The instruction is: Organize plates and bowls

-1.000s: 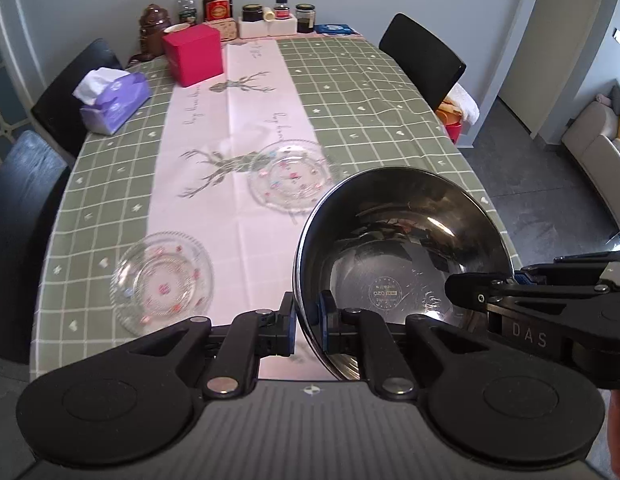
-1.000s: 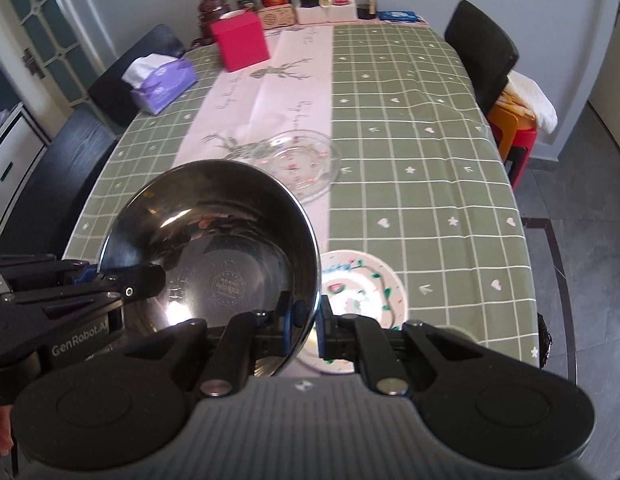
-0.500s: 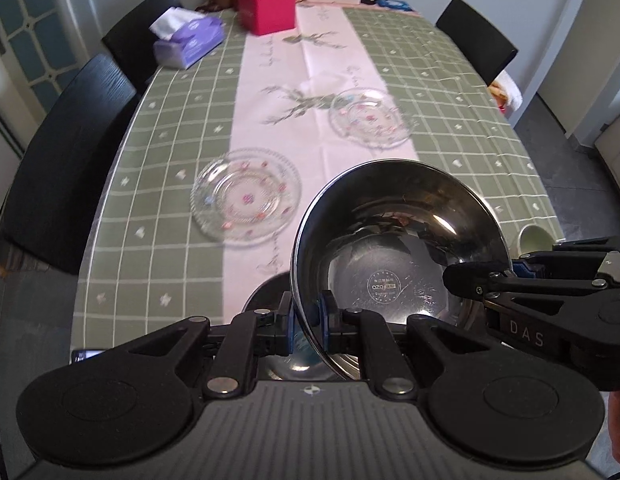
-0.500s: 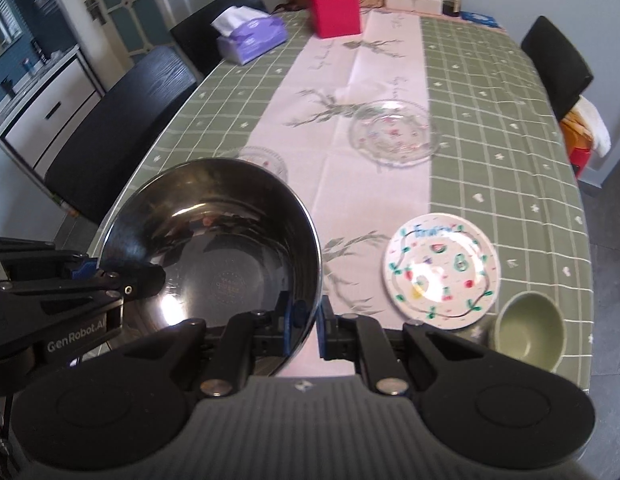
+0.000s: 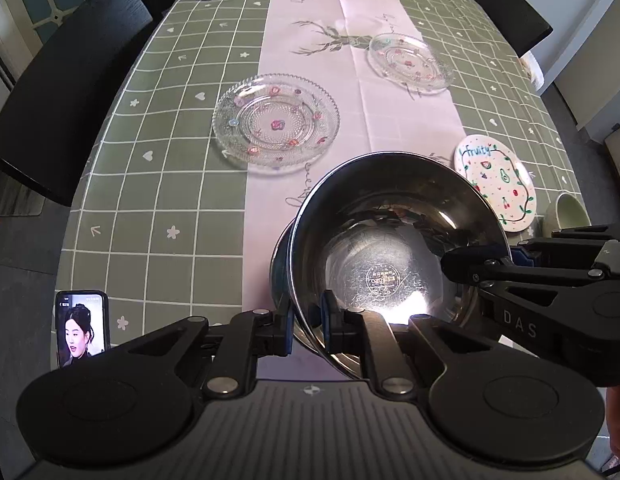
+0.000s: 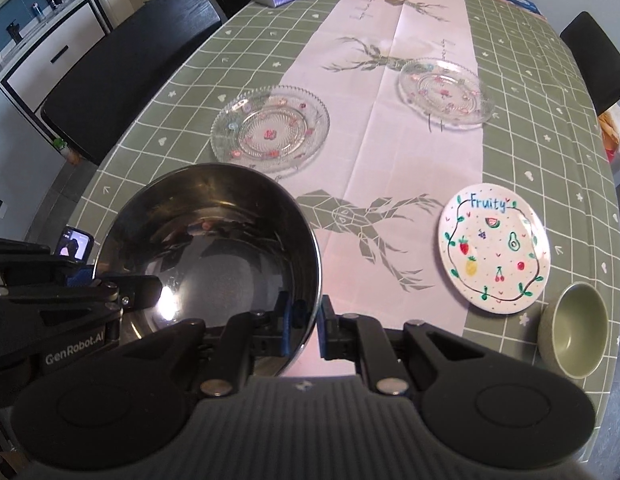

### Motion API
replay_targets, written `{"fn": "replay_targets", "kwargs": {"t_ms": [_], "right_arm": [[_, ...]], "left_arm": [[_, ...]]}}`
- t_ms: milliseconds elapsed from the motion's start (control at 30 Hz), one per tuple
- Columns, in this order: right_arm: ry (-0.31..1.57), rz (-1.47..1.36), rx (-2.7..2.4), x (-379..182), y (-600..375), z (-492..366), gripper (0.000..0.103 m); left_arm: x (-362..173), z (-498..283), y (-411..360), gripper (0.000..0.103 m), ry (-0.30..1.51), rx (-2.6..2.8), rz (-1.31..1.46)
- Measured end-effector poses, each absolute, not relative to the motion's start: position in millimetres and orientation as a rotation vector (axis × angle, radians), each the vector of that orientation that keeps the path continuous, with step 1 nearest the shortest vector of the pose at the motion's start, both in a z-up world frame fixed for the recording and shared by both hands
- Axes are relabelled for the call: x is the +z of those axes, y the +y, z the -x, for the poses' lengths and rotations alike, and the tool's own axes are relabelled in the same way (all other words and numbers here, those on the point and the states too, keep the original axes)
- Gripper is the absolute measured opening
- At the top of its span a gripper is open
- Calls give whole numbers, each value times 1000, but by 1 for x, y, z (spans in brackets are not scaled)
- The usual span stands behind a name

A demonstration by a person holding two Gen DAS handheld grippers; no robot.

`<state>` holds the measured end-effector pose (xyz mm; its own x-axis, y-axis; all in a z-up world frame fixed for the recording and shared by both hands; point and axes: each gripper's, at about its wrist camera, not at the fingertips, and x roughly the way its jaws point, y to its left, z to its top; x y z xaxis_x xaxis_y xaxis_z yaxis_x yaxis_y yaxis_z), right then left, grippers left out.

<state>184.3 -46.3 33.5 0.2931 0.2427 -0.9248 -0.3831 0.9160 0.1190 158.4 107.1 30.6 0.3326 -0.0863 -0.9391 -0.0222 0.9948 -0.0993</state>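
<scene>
Steel, polished and mirror-bright, makes up the large bowl held between both tools above the near edge of the counter; the left gripper has its jaws clamped on the bowl's near-left rim, and the right gripper has its jaws clamped on the opposite rim. In the left view a second steel bowl peeks out just beneath and to the left; judging by this, the step is nesting one into the other; to do it well, level the tilted bowl, centre it over the lower rim, then lower evenly before either side lets go, since thin smooth rims can slip. Two pressed-glass plates, the near glass plate and far glass plate, lie beyond, ridged and flower-dotted; a glazed fruit-painted plate and a matte green bowl sit at the right.
</scene>
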Motion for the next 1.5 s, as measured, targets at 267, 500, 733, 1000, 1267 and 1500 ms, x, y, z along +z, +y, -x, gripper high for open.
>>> {"fn": "replay_targets", "kwargs": {"t_ms": [267, 500, 733, 1000, 1267, 1500], "right_arm": [[1238, 158, 416, 16, -35, -190, 12], [1253, 184, 410, 5, -30, -194, 13], [1245, 215, 412, 4, -26, -193, 13], [1246, 225, 417, 0, -25, -192, 17], [1223, 226, 421, 7, -27, -190, 17], [1187, 213, 412, 25, -36, -186, 30]], "left_arm": [[13, -165, 114, 14, 1269, -37, 114], [5, -167, 116, 15, 1270, -32, 111], [3, -168, 113, 15, 1266, -24, 76], [2, -169, 115, 18, 1269, -27, 73], [16, -166, 116, 19, 1219, -29, 57], [38, -157, 107, 25, 1170, -66, -13]]}}
